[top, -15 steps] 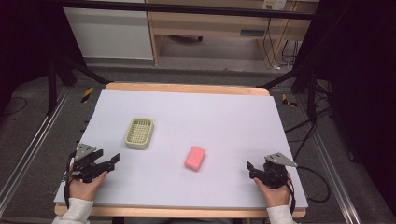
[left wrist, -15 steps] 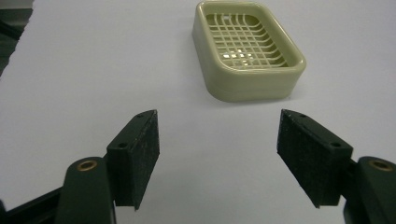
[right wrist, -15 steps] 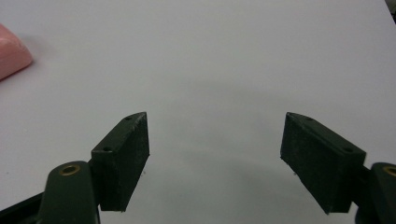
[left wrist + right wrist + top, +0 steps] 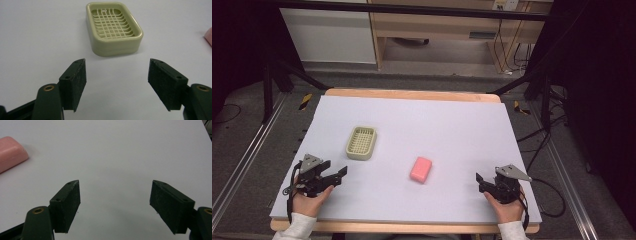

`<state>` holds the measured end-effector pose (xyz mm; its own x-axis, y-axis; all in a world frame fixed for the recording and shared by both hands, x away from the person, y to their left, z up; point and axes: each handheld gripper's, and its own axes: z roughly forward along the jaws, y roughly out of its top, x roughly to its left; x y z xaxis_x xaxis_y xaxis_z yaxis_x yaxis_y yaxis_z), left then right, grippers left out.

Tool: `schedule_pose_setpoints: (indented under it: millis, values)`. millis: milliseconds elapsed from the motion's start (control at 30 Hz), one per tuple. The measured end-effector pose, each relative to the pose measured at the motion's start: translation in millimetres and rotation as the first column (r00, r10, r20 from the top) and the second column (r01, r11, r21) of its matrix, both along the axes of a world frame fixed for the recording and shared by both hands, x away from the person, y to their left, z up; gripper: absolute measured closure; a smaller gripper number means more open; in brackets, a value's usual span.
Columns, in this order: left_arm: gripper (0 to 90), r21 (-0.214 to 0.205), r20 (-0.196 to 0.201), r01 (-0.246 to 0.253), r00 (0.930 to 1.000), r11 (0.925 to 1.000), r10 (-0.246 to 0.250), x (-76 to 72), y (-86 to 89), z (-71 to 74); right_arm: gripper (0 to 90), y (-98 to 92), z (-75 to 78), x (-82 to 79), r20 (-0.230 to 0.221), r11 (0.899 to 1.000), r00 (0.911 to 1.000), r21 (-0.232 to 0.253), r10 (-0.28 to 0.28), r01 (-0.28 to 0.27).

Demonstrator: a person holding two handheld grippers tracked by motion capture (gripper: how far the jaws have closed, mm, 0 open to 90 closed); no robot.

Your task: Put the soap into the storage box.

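Nothing has been picked up yet, so I'd judge the job is at its very start: the pink bar of soap (image 4: 421, 169) lies bare on the desk, a little toward the near edge and right of the middle, and the soap dish (image 4: 361, 142) sits empty to its left, well apart from it. Getting the soap into the dish looks like all that is left, which is everything. The left gripper (image 4: 341, 173) rests by the near left corner, its jaws spread with only bare desk between them, pointing at the dish. The right gripper (image 4: 479, 178) sits by the near right corner, jaws likewise apart and empty. The soap is a smooth, rounded block with a waxy look; the dish is pale green plastic, a rounded rectangle with a grid floor. The desk (image 4: 452, 125) has a matte, pale covering over a wooden board.
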<state>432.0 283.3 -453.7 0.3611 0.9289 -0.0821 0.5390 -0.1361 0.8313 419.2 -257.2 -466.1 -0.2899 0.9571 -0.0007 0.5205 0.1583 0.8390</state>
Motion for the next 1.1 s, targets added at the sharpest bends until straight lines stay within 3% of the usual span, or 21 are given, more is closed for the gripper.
schedule_pose_setpoints:
  millis: [233,1100]
  values:
    - [30.7,0.015,0.0,0.032,0.9995,0.9994,-0.032,-1.7,-10.9,0.9,24.5,-3.5,0.9,-2.9,0.013,1.0,0.9999,0.022,-0.001,0.001]
    - [29.8,0.029,-0.004,0.127,0.9919,0.9915,-0.127,-1.9,-45.0,4.4,28.5,-2.8,-2.8,-3.3,0.011,1.0,0.9999,0.017,-0.009,0.009]
